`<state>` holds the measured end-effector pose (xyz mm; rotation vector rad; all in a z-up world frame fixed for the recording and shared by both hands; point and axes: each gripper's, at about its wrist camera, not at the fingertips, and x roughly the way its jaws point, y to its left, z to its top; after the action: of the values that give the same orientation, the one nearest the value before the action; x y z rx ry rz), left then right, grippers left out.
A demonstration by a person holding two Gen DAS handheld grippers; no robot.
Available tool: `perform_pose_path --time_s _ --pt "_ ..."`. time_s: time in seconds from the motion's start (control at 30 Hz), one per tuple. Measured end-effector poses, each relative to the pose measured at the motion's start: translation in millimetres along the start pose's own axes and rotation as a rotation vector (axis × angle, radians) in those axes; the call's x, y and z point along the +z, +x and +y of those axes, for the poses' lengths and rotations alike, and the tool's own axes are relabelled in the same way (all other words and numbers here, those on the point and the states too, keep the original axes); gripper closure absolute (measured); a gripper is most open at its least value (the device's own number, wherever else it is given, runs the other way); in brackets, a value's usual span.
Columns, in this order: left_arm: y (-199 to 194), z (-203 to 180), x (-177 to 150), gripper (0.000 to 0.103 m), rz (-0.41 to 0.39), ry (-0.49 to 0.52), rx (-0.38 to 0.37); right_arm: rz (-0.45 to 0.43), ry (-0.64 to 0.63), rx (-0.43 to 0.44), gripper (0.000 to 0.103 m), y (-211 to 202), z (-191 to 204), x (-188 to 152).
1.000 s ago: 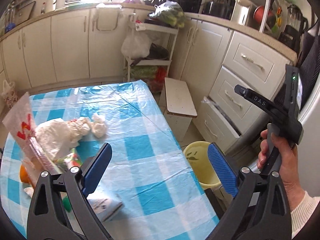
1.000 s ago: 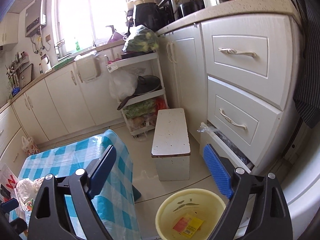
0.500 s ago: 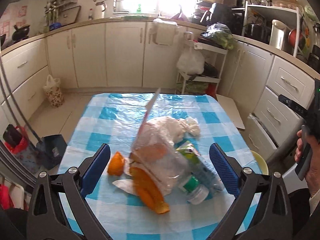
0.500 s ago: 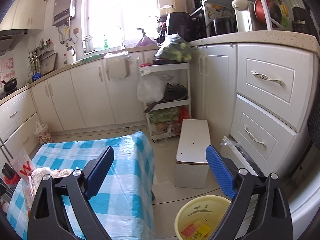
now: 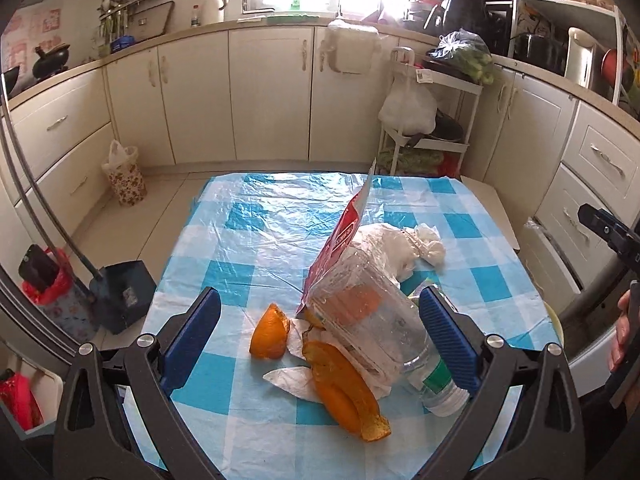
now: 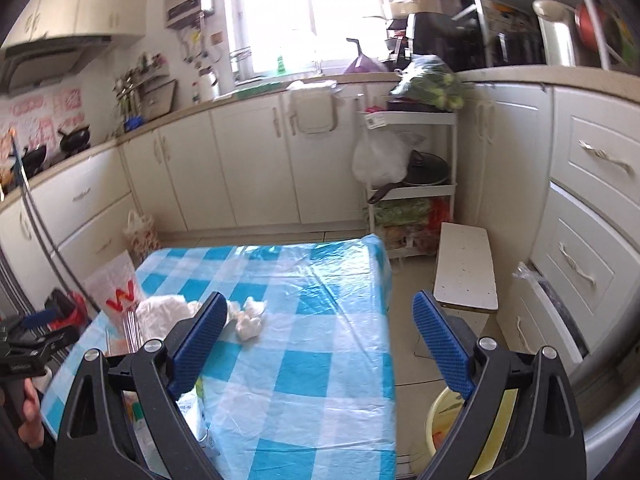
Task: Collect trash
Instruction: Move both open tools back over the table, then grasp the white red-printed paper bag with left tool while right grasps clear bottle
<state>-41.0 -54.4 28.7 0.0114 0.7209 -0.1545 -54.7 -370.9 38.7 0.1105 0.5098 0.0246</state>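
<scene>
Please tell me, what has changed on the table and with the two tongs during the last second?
The left tongs swung from the table's right edge to face the trash pile: orange peels, plastic bottle, red-and-white bag. The right tongs turned left and up, from the yellow bin toward the table. Both stayed open and empty; the trash did not move.

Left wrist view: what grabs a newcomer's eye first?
The heap of trash in the middle of the blue checked table: orange peels, a clear plastic bottle lying on its side, and a red-and-white bag standing up behind it. The open left gripper frames the pile. In the right wrist view, the yellow bin sits on the floor beside the table.
</scene>
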Motion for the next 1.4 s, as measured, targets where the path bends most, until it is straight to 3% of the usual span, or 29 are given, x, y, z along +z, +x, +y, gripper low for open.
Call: perform_pose_path --time_s 0.3,0.37,0.4,0.47,0.57,0.73,0.93,1.1,1.2,1.37,1.4 --pt "57 -8 32 0.010 0.034 0.019 0.041 0.028 -0.026 0.042 0.013 12 12 -5" --pt "66 -5 37 0.040 0.057 0.013 0.018 0.036 -0.025 0.054 0.013 14 15 -5" --pt "70 -2 40 0.047 0.073 0.007 -0.003 0.040 -0.027 0.061 0.013 15 16 -5" --pt "77 3 45 0.087 0.097 0.001 -0.043 0.051 -0.040 0.078 0.013 18 21 -5" --pt "79 9 49 0.102 0.099 0.028 -0.060 0.064 -0.073 0.112 0.013 21 35 -6" --pt "57 23 60 0.102 0.042 0.056 -0.077 0.071 -0.186 0.241 0.013 20 75 -8" --pt "33 53 65 0.102 -0.023 -0.035 -0.127 0.159 -0.358 0.420 0.013 32 143 -24" --pt "24 67 62 0.102 -0.039 -0.086 -0.174 0.243 -0.503 0.387 0.013 55 187 -47" --pt "20 71 61 0.102 -0.048 -0.099 -0.192 0.300 -0.477 0.350 0.015 74 192 -55" --pt "15 86 61 0.102 -0.056 -0.130 -0.208 0.360 -0.457 0.329 0.033 92 194 -63" --pt "16 88 61 0.102 -0.055 -0.137 -0.209 0.364 -0.461 0.336 0.041 93 195 -64"
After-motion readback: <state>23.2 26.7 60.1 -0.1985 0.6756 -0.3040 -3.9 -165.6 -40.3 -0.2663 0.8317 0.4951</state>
